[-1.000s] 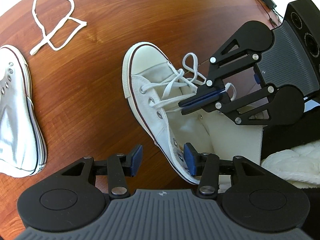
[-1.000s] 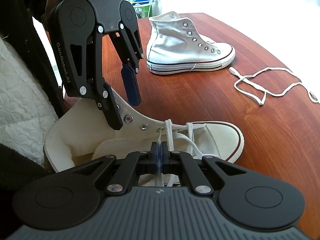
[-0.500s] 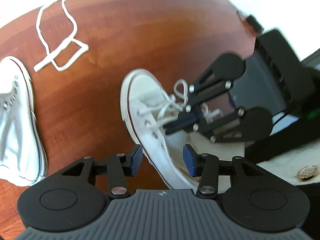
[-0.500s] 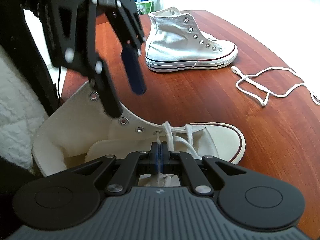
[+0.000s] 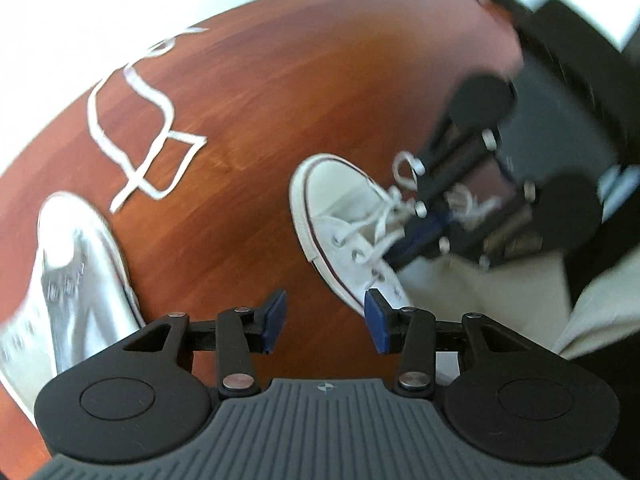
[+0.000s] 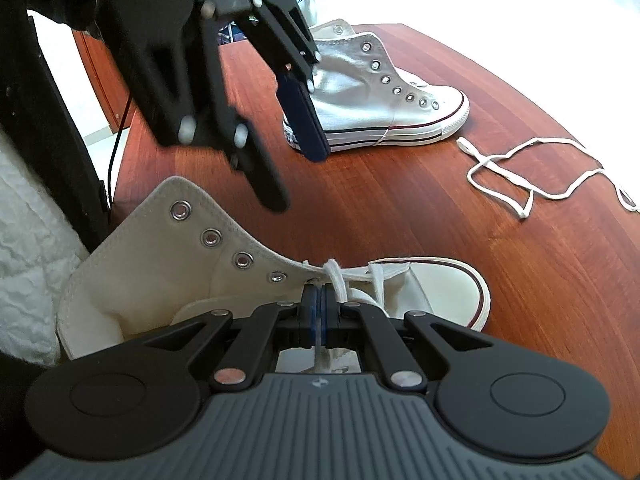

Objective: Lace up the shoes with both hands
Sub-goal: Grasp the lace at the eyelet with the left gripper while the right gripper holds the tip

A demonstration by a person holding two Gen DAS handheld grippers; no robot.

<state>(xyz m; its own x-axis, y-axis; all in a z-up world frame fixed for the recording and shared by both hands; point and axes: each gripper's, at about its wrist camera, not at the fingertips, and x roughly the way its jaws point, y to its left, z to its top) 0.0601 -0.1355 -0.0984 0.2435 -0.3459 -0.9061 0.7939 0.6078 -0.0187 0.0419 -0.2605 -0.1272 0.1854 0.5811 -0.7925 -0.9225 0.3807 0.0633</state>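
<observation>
White canvas high-top shoe [image 6: 420, 284] lies on the red-brown wooden table [image 6: 520, 280], partly laced near the toe; no brand or writing on it can be read. Right gripper [image 6: 318, 312] sits just above the tongue, its jaws closed on a strand of the white lace [image 6: 334, 276]. Left gripper [image 5: 324, 316] hovers above the shoe's near side, jaws closing with nothing between them. A second white shoe [image 6: 380, 96] and a loose lace [image 6: 532, 176] lie well apart, farther across the table.
</observation>
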